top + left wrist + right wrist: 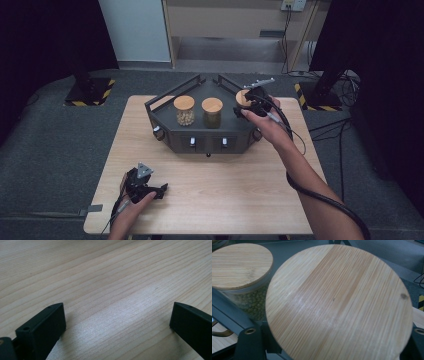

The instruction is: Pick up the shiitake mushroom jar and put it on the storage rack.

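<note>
The right gripper sits at the right end of the dark grey angular metal rack, around one o'clock from the centre of the pale wooden table. Its jaws are at their tightest and clamp the third glass jar by its round bamboo lid; whether that jar stands on the shelf or hangs just above it I cannot tell. To its left, at twelve o'clock, are the bamboo-lidded jar of green beans and, at eleven o'clock, the bamboo-lidded jar of pale beans, both upright on the shelf.

The left gripper rests at seven o'clock on the table, jaws wide apart with only bare wood between them.

I judge two jars settled and the third in hand.

No label, brand or writing can be read.
</note>
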### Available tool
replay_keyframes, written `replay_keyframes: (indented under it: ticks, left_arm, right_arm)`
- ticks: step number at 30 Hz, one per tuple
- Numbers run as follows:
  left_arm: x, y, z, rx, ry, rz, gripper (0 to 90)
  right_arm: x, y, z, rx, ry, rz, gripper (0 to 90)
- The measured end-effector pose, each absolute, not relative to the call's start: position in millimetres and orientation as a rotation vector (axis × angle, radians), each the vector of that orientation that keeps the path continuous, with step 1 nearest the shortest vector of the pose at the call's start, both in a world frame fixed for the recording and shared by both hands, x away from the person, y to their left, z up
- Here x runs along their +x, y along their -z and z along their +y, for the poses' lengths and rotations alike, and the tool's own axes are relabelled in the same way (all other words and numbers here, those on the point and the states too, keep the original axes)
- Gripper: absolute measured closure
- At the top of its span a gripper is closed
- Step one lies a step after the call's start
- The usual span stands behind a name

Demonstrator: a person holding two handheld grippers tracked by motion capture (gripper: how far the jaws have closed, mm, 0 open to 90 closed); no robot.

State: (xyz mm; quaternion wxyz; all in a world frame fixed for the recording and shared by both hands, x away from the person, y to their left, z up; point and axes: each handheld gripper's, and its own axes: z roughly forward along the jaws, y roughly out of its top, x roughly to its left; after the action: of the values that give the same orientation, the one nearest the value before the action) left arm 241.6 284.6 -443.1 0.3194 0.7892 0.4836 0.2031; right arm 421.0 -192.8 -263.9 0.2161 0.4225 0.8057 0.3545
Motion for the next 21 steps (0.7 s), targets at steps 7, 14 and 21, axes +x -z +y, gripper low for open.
replay_keyframes:
  ticks: [7,14,21]
  left_arm:
    - [242,443,285,2.075,-0.534,1.271,0.0]
    - [242,443,285,2.076,-0.534,1.270,0.0]
    - [242,443,285,2.075,-0.534,1.270,0.0]
  right_arm:
    - [426,269,-191,1.184,-0.982,2.239,25.5]
    - [428,272,-191,1.190,-0.987,2.243,25.5]
    - [429,276,-190,1.197,-0.991,2.250,25.5]
